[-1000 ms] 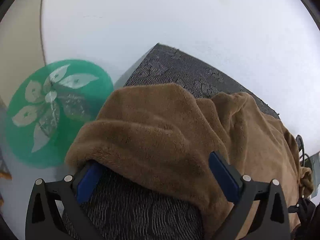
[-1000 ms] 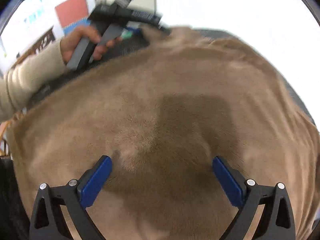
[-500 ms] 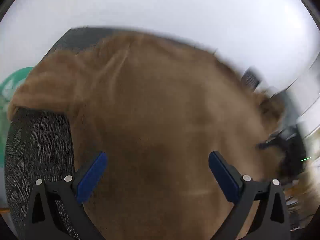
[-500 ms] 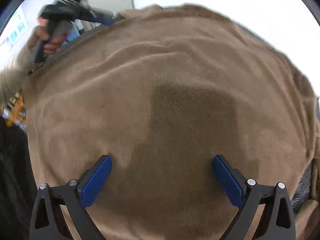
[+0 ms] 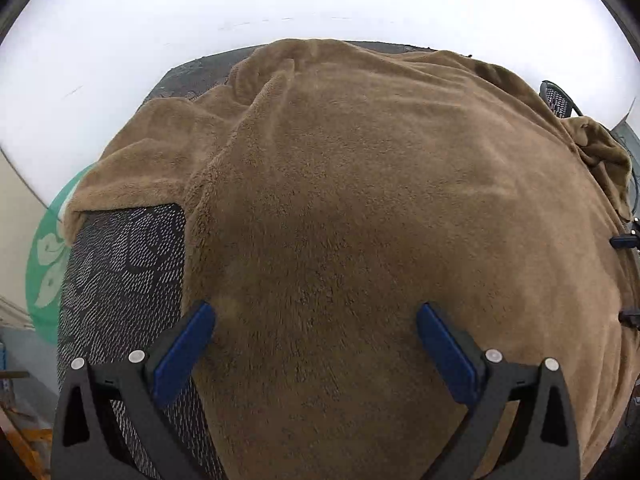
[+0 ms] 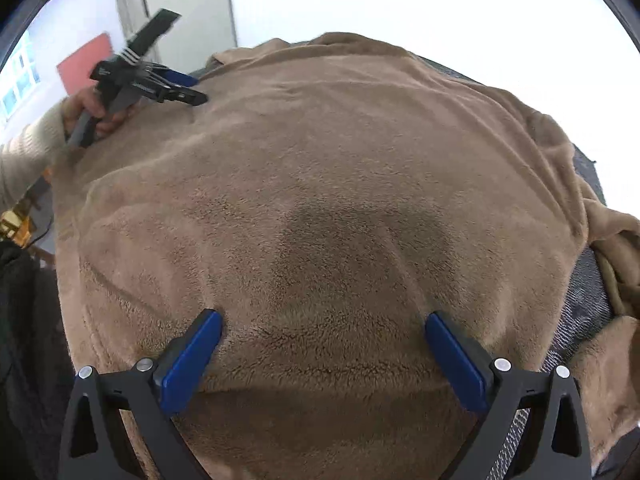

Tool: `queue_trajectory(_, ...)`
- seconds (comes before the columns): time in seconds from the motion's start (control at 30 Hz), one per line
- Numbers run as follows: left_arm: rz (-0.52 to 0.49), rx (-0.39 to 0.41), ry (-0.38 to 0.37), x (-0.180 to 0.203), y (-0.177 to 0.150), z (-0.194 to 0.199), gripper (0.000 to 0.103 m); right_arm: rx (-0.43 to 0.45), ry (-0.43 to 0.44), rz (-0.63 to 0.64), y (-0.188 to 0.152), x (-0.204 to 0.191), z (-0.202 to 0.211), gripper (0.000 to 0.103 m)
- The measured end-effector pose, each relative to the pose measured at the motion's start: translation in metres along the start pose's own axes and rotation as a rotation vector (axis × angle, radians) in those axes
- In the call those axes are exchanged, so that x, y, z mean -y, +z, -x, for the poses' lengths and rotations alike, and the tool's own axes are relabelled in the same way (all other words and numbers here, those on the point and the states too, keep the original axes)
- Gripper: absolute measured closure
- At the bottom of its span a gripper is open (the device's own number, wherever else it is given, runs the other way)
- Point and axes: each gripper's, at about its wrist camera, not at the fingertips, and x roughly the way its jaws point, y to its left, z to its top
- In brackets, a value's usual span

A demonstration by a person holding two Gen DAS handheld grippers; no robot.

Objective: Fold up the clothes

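Near: the left gripper (image 5: 316,344) is held just above the brown fleece garment (image 5: 380,208), blue fingers (image 5: 184,350) spread wide, nothing between them. The right gripper (image 6: 324,354) is likewise splayed over the same fleece, nothing gripped.

The garment is spread nearly flat over a dark patterned mat (image 5: 120,276); a bare patch of mat is exposed at near left, under a curled-over edge of the fleece. At far right a bunched part, possibly a sleeve (image 6: 616,240), is seen off the main body.

Step, judged: spreading or smoothing before a fold; no fold is seen yet. The next move is judged to call for each gripper being lowered to an edge or corner and closed on it, thick pile and all, so that one layer is taken.

In the right wrist view, a hand (image 6: 90,110) in a cream sleeve (image 6: 24,156) is seen holding the left gripper at the far left edge.

Far: a white tabletop (image 5: 280,0), a green round mat (image 5: 44,264) with a pale flower, a pale wall, a red panel (image 6: 86,60).
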Motion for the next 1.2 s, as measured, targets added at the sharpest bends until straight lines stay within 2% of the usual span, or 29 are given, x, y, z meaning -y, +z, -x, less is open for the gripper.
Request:
queue_trajectory(0.03,-0.004,0.010,-0.023,0.004,-0.003,0.009,0.001,-0.004,-0.020,-0.018,0.001,-0.004,0.004,0.001)
queue_trajectory(0.13,-0.020,0.038,-0.091,0.018,-0.017,0.038,0.001,0.077,-0.043,0.002,0.002,-0.027,0.027,0.001)
queue_trajectory(0.27,-0.037,0.031,-0.161,0.036,-0.043,0.053,0.001,0.027,-0.076,0.092,-0.022,-0.045,0.031,0.001)
queue_trajectory(0.3,-0.034,0.017,-0.154,0.038,-0.050,0.051,0.001,-0.008,-0.101,0.104,-0.031,-0.046,0.026,0.001)
queue_trajectory(0.37,-0.032,-0.034,-0.114,0.038,-0.066,0.036,0.001,0.001,-0.051,-0.003,-0.046,-0.028,0.027,0.001)
queue_trajectory(0.4,-0.053,-0.017,-0.081,0.040,-0.073,0.035,0.001,0.008,-0.031,-0.051,-0.053,-0.020,0.028,0.001)
queue_trajectory(0.47,-0.105,0.016,-0.044,0.045,-0.082,0.039,0.001,0.057,-0.047,-0.067,-0.066,-0.013,0.036,0.001)
queue_trajectory(0.6,-0.076,0.031,-0.039,0.037,-0.087,0.042,0.001,0.059,-0.093,-0.097,-0.074,-0.017,0.041,0.001)
queue_trajectory(0.77,-0.068,0.045,-0.035,0.035,-0.086,0.042,0.001,0.049,-0.102,-0.166,-0.085,-0.014,0.047,0.001)
queue_trajectory(0.9,-0.086,0.015,-0.036,0.037,-0.083,0.045,0.001,0.050,-0.114,-0.208,-0.089,-0.014,0.035,0.001)
queue_trajectory(1.0,-0.094,0.031,-0.067,0.040,-0.076,0.059,0.001,0.019,-0.127,-0.243,-0.084,-0.013,0.039,0.001)
queue_trajectory(1.07,-0.082,0.038,-0.090,0.039,-0.068,0.068,0.001,0.080,-0.138,-0.236,-0.072,-0.015,0.055,0.001)
queue_trajectory(1.13,-0.067,0.050,-0.118,0.036,-0.056,0.079,0.001,0.151,-0.114,-0.228,-0.058,-0.015,0.075,0.001)
queue_trajectory(1.2,-0.039,0.063,-0.147,0.029,-0.041,0.088,0.001,0.188,-0.134,-0.215,-0.041,-0.012,0.092,0.001)
